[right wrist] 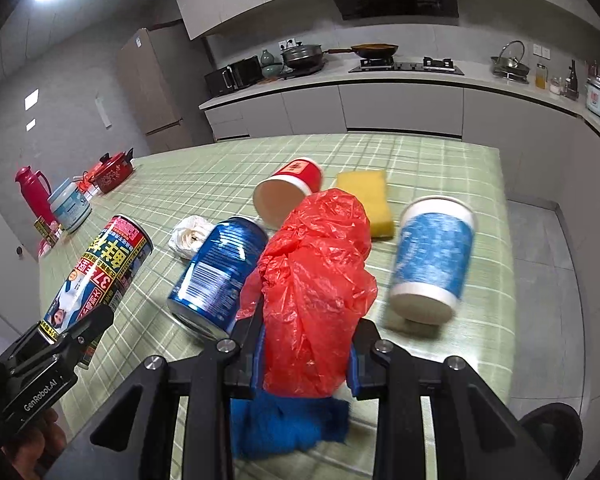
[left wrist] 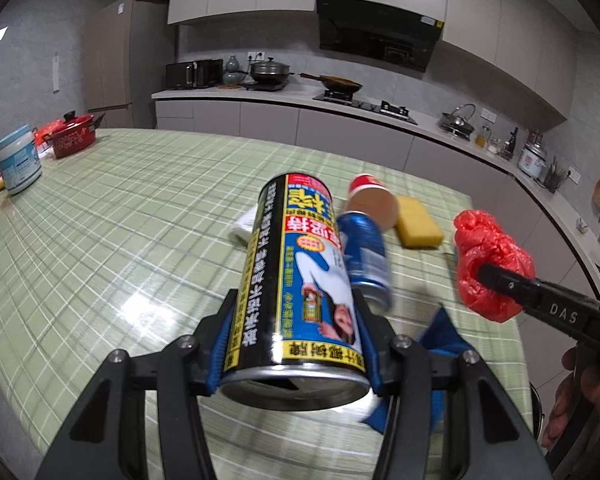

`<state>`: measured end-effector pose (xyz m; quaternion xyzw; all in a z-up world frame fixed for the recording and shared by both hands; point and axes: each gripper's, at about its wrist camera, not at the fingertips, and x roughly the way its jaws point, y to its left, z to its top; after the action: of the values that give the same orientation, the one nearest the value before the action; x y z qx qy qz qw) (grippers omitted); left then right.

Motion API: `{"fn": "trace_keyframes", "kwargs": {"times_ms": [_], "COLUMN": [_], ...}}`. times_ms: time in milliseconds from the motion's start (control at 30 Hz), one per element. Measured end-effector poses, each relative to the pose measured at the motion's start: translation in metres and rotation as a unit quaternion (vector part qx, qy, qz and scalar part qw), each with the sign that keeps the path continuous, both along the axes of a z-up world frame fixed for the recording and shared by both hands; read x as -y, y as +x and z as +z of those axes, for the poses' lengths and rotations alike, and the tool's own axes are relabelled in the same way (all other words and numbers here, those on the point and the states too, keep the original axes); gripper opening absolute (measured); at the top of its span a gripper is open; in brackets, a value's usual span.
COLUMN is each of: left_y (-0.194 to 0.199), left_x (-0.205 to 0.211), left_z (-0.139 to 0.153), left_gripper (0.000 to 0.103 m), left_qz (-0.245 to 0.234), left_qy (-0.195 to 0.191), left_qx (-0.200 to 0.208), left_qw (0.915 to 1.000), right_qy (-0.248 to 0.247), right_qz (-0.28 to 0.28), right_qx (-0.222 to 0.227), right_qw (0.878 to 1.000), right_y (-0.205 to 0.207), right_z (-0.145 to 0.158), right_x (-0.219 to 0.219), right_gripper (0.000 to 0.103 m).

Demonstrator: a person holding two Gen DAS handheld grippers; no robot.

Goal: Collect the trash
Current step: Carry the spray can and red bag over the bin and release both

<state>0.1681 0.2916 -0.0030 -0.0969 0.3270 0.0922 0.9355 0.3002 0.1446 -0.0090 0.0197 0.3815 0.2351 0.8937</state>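
Observation:
My left gripper is shut on a tall black-and-yellow printed can, held above the table; the can also shows in the right wrist view. My right gripper is shut on a crumpled red plastic bag, also seen in the left wrist view. On the green checked tablecloth lie a blue can, a red paper cup on its side, a blue-and-white paper cup, a white crumpled tissue and a blue cloth under the right gripper.
A yellow sponge lies behind the bag. At the table's far left stand a red pot, a white tub and a red thermos. The kitchen counter with a stove runs behind. The table's right edge drops to the floor.

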Motion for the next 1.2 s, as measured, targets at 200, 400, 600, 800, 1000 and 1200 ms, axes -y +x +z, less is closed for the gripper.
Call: {"fn": "trace_keyframes", "kwargs": {"times_ms": [200, 400, 600, 800, 1000, 1200], "left_y": [-0.004, -0.006, -0.01, -0.013, -0.017, -0.02], "left_x": [0.031, 0.073, 0.116, 0.161, 0.21, 0.251], "left_z": [0.003, 0.004, 0.005, 0.005, 0.002, -0.004], "left_gripper": [0.053, 0.053, 0.053, 0.053, 0.053, 0.053], "left_qz": [-0.026, -0.058, -0.092, -0.121, -0.152, -0.177], "left_qy": [0.001, 0.0, -0.001, -0.001, 0.001, -0.001], "left_qx": [0.003, 0.003, 0.004, 0.002, -0.001, -0.009], "left_qw": [0.9996, 0.9983, 0.9957, 0.9926, 0.9884, 0.9841], "right_qy": [-0.004, -0.01, -0.018, -0.029, -0.034, -0.037], "right_qz": [-0.014, -0.035, -0.062, -0.089, -0.116, -0.139], "right_qx": [0.004, 0.007, 0.011, 0.015, 0.012, 0.002], "right_qw": [1.0, 0.999, 0.998, 0.996, 0.993, 0.99], "right_y": [-0.017, -0.037, -0.057, -0.076, -0.091, -0.105], "right_z": [0.005, 0.009, 0.013, 0.017, 0.015, 0.007], "right_x": [0.034, 0.075, 0.123, 0.169, 0.218, 0.261], "right_gripper": [0.032, 0.032, 0.032, 0.032, 0.032, 0.032]}}
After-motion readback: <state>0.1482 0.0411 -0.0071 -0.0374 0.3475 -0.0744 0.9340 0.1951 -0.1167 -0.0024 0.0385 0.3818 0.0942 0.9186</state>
